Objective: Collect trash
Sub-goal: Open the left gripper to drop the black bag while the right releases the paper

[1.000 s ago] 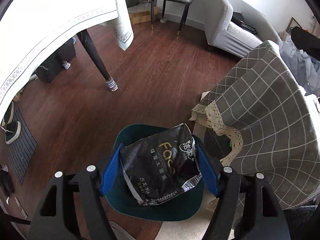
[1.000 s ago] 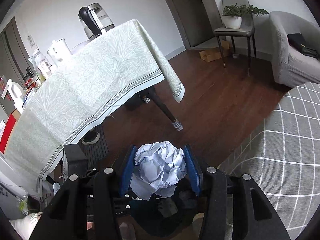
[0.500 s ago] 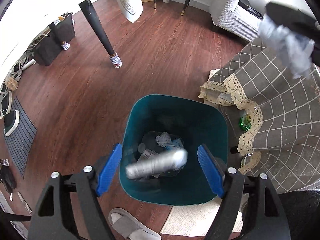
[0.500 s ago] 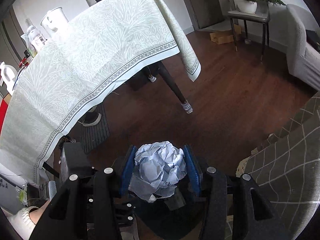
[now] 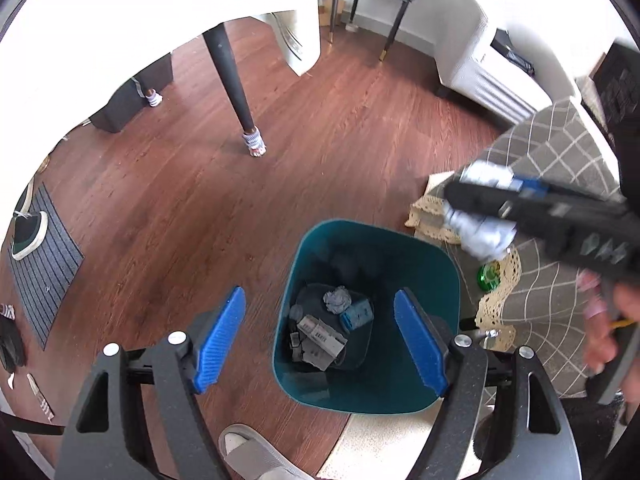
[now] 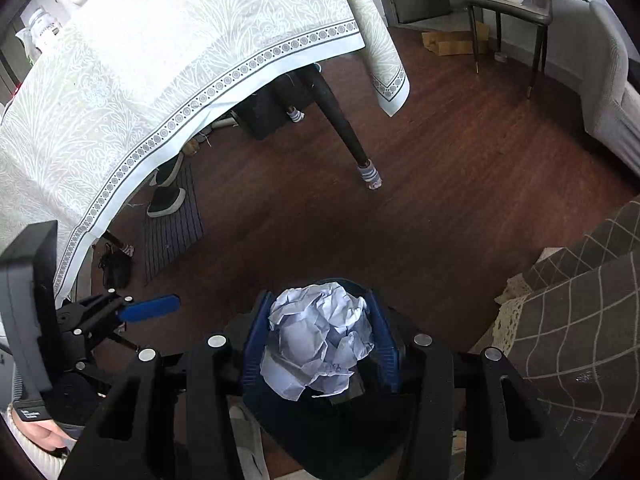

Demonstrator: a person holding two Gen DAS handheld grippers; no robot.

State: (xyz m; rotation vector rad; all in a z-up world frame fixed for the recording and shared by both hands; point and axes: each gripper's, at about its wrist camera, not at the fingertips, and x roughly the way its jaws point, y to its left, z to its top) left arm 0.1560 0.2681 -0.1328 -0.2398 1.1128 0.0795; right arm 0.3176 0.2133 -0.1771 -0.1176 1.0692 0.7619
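A teal waste bin (image 5: 448,280) stands on the wooden floor with several pieces of trash lying at its bottom, among them the black wrapper (image 5: 320,340). My left gripper (image 5: 320,336) hangs open above the bin's left part, nothing between its blue pads. My right gripper (image 6: 318,344) is shut on a crumpled ball of pale blue paper (image 6: 320,340) and hovers over the bin's dark opening (image 6: 332,436). In the left wrist view the right gripper (image 5: 488,216) comes in from the right with the paper ball (image 5: 484,236), just above the bin's far right rim.
A table with a pale patterned cloth (image 6: 160,80) stands to the left, its dark leg (image 5: 236,92) on the floor. A grey checked cloth with lace trim (image 5: 560,272) drapes furniture right of the bin. A green object (image 5: 490,276) lies under it. A grey slipper (image 5: 256,456) is near me.
My left gripper opened and the black wrapper fell into the bin. The left gripper then drifted left. My right gripper came down toward the bin with the paper ball.
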